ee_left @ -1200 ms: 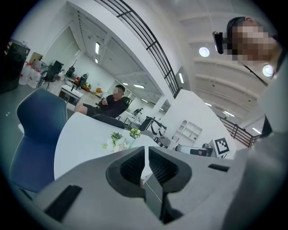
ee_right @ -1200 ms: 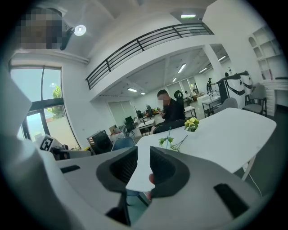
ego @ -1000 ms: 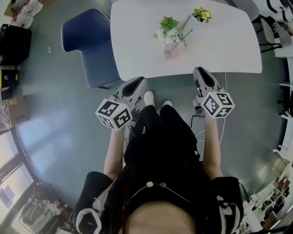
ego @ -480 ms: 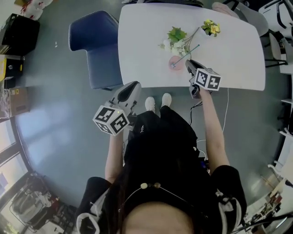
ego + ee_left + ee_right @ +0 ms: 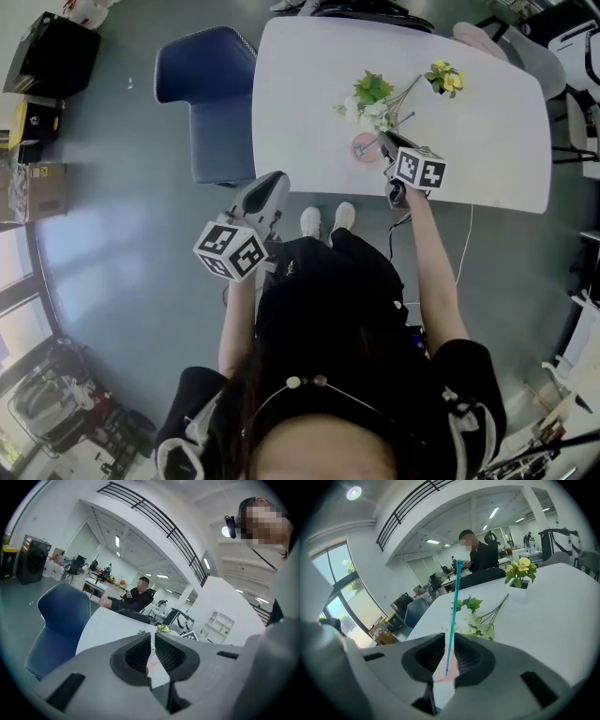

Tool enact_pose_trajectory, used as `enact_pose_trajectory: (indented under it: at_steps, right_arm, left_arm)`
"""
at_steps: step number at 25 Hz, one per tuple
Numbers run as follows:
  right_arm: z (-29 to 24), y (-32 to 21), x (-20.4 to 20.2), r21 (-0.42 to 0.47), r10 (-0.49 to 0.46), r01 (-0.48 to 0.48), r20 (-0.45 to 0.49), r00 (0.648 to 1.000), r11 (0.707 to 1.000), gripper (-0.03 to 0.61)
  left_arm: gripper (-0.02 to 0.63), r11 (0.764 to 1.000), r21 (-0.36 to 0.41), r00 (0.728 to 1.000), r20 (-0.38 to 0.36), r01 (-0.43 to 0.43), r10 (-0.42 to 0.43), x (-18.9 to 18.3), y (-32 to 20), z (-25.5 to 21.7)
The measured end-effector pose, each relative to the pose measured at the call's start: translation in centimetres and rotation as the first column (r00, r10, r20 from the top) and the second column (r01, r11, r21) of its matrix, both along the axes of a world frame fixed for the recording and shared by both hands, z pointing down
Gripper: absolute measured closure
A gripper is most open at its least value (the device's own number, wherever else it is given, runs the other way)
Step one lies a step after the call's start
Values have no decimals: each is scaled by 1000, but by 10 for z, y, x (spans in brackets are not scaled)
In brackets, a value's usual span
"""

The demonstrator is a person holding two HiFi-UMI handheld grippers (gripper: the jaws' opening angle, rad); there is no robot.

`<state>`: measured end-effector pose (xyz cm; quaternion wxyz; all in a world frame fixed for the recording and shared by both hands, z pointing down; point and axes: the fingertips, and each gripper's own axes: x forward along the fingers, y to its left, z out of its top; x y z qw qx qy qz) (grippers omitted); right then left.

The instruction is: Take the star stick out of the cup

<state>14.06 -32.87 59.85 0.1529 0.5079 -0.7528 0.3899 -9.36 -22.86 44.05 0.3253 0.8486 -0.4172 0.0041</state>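
A pink cup (image 5: 364, 148) stands on the white table (image 5: 487, 141) near its front edge, with the thin teal star stick (image 5: 398, 122) leaning out of it to the right. My right gripper (image 5: 385, 142) is just right of the cup. In the right gripper view the star stick (image 5: 454, 602) rises through the narrow gap of the right gripper (image 5: 449, 639), which is slightly open, and the cup (image 5: 440, 674) shows low in that gap. I cannot tell whether a pad touches the stick. My left gripper (image 5: 277, 178), shut and empty, hangs off the table's front left corner.
A bunch of white flowers with green leaves (image 5: 370, 98) lies behind the cup, and a yellow flower (image 5: 443, 78) sits further right. A blue chair (image 5: 211, 94) stands left of the table. Boxes (image 5: 37, 178) line the far left floor. A person sits beyond the table (image 5: 480, 555).
My right gripper has gone from below the table's front edge up over the table to the cup and stick. The left gripper has hardly moved.
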Motion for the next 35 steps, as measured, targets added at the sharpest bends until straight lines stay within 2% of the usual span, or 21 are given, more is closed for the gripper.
enact_pose_trajectory:
  at_steps: [9,14,19,26,35]
  right_arm:
    - [-3,-3,4,18,1,-1,-6,1000,1000,552]
    - [-37,2,2,98,10,-12,22,1000,995,555]
    - [-81,21,0,210,17,-25,42,999,977,557]
    - [-151,56,8,335,62,-103,132,989,936,557]
    - [-240,94,26,508,106,-181,173,979,842,557]
  left_arm:
    - [583,1000,-5,1000,14,12,-12,1,-4,3]
    - [583,1000,-1,1000,13,12,-12,3,-3,1]
    - [583,1000,5,1000,12,2,-2,7,-1,1]
    - [583,999,16,999,7,-39,39,23,2,-1]
    - [583,993,34,994,1,-113,113,49,4,-5]
